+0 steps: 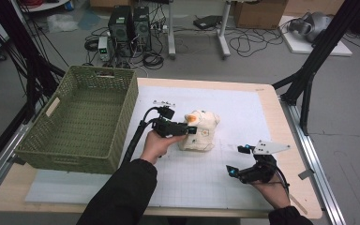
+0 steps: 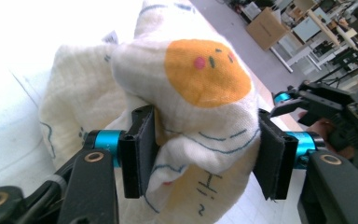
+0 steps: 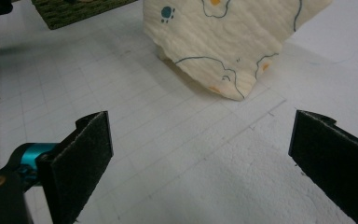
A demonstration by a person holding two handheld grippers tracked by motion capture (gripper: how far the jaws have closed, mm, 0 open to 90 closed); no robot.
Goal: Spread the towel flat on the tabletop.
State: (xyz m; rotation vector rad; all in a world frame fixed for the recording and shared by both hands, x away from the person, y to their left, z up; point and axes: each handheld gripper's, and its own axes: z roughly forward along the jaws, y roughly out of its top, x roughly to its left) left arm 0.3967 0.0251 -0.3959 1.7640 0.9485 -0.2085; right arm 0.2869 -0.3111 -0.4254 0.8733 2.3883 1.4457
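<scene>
Your left gripper (image 1: pixel 191 130) is at the cloth (image 1: pixel 199 131), a soft, crumpled bundle of cream muslin printed with orange egg-yolk faces and thin blue outlines, its weave finely crinkled. It sits bunched up near the middle of the white gridded mat (image 1: pixel 243 112) that covers the wooden table (image 1: pixel 269 91), just right of the green woven basket (image 1: pixel 82 122). In the left gripper view the cloth (image 2: pixel 186 93) bulges between the two flat black pads (image 2: pixel 142 149); the jaws stand partly spread with a fold of fabric between them, the left pad touching the cloth, but you cannot tell whether the right pad presses on it. The bundle has no clear long axis from above: it is a rounded heap, a little wider than deep, with one orange face turned up toward your left hand (image 1: pixel 157 145). In the right gripper view the cloth (image 3: pixel 233 42) hangs as a stiff-looking flap whose pointed lower corner aims down at the mat. Your right gripper (image 1: pixel 238 161) rests low near the table's right front, well apart from the cloth, its felt-faced jaws spread wide with bare mat between them, and a grey three-cornered plate on top.
</scene>
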